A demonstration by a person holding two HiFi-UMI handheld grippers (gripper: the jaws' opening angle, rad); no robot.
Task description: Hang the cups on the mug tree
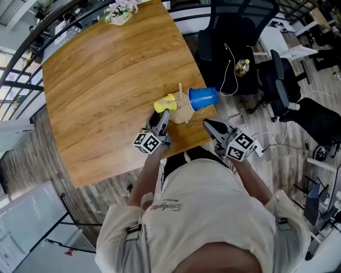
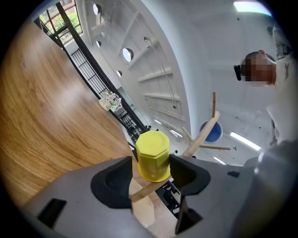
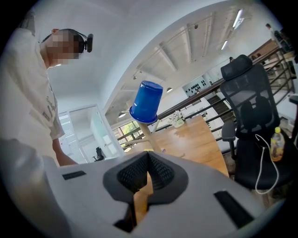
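Left gripper view, nearest first: the left gripper (image 1: 162, 118) is clamping the yellow cup (image 2: 152, 155) by its sides, base toward the camera. A wooden peg of the mug tree (image 1: 183, 112) is crossing just beneath it, though whether the cup is resting on that peg is unclear. The right gripper (image 1: 209, 125) is hovering beside the table's (image 1: 106, 80) near edge, jaws pressed together on nothing. Beyond both, the blue cup (image 1: 203, 98) is hanging on a peg of the tree, which is standing near the table's edge. Flowers (image 1: 121, 11) are sitting at the far end, and an office chair (image 1: 234, 32) is standing alongside.
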